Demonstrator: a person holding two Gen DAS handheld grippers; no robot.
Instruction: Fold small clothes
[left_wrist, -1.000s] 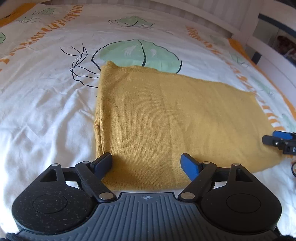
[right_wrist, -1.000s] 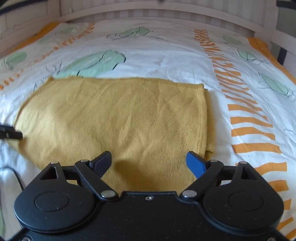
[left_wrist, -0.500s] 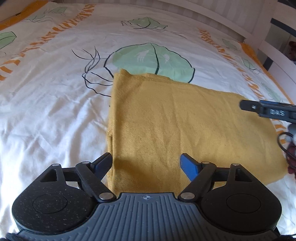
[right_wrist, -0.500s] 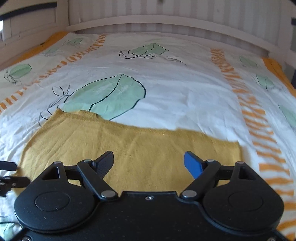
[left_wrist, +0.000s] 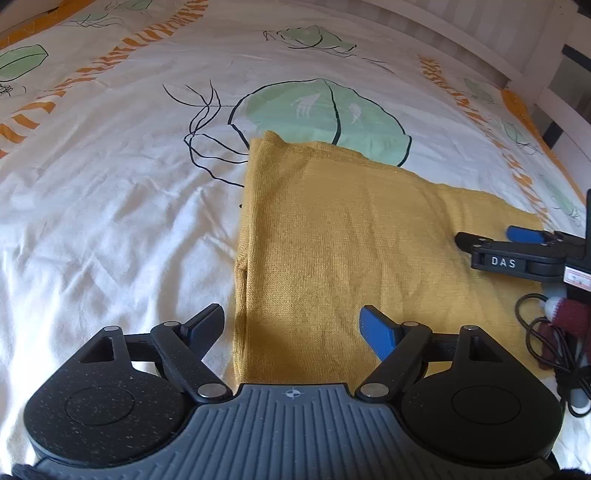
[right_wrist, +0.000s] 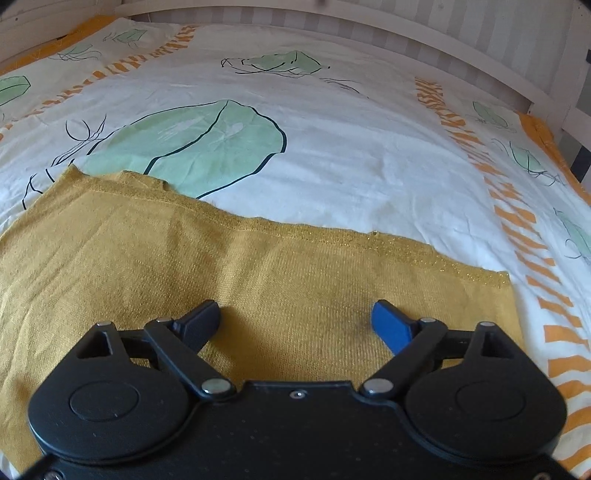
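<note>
A mustard-yellow knit garment (left_wrist: 351, 236) lies folded flat in a rectangle on the bedsheet; it also shows in the right wrist view (right_wrist: 184, 266). My left gripper (left_wrist: 291, 325) is open and empty, hovering above the garment's near left corner. My right gripper (right_wrist: 295, 321) is open and empty, hovering over the garment's right half. The right gripper also shows in the left wrist view (left_wrist: 495, 240), held above the garment's right end.
The white bedsheet (left_wrist: 110, 206) with green leaf prints and orange stripes covers the bed. A white slatted bed rail (right_wrist: 369, 33) runs along the far side. A black cable (left_wrist: 546, 339) hangs by the right gripper.
Both grippers have lifted and drawn back from the garment's near edge, staying open. The right gripper has risen above the garment's right end. The garment has not moved.
</note>
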